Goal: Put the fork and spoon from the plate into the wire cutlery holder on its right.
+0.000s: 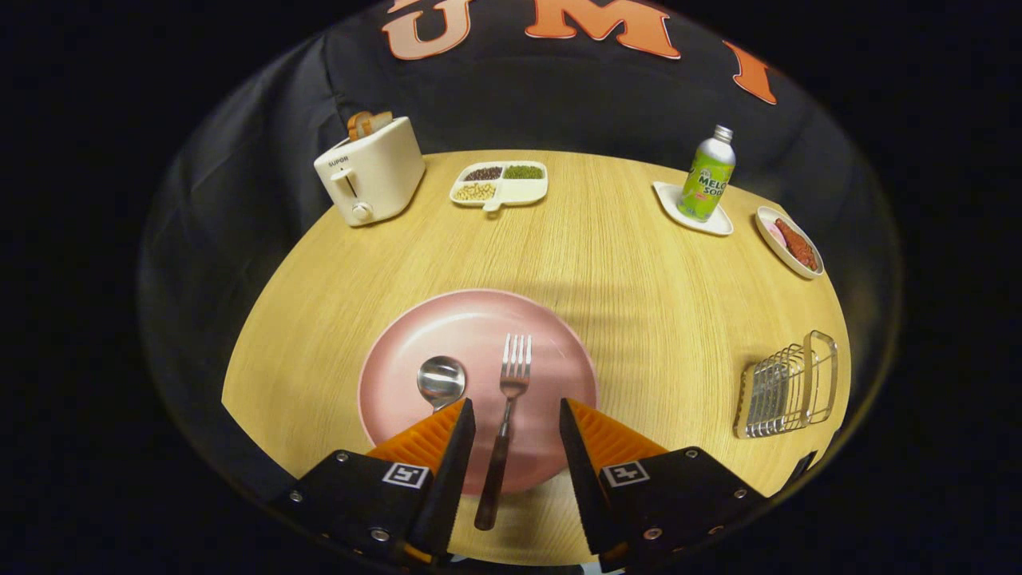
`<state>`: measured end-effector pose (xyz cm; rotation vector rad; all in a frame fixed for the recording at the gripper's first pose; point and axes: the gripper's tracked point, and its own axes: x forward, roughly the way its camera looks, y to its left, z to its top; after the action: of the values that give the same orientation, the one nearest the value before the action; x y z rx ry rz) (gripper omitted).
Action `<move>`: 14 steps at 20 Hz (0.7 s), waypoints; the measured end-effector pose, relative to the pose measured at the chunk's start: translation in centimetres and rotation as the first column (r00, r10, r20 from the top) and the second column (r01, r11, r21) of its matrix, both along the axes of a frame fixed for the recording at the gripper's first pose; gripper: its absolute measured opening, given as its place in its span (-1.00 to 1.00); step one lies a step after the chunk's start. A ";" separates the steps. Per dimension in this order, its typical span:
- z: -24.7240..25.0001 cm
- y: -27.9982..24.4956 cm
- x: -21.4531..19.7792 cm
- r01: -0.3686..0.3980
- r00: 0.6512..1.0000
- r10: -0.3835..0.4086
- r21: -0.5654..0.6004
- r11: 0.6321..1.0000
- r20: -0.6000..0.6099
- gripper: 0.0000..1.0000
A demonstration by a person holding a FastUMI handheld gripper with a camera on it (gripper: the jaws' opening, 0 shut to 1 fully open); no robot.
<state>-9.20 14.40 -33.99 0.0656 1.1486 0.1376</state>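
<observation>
The fork (511, 383) lies on the pink plate (399, 335), its handle overhanging the near rim between the spread, empty tongs (517, 415). The spoon (441, 380) lies beside it. Bare worktop (655, 319) separates plate and wire cutlery holder (786, 387). The toaster (371, 169) reads "SUPOR".

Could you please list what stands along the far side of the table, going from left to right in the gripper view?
Toaster → divided snack tray → soda bottle on its white coaster → small dish of food. Nearer, the open gripper straddles the fork on the pink plate.
</observation>
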 end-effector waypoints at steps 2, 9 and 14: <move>-1.1 0.5 -0.6 -0.014 0.999 0.013 -0.016 1.000 -0.051 0.22; -2.7 1.1 -1.8 -0.043 0.987 0.034 -0.048 0.998 -0.160 -0.06; -3.6 0.7 -2.2 -0.023 0.979 0.008 -0.073 0.997 -0.203 -0.35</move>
<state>-11.42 15.09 -37.62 0.0035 1.3566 0.1032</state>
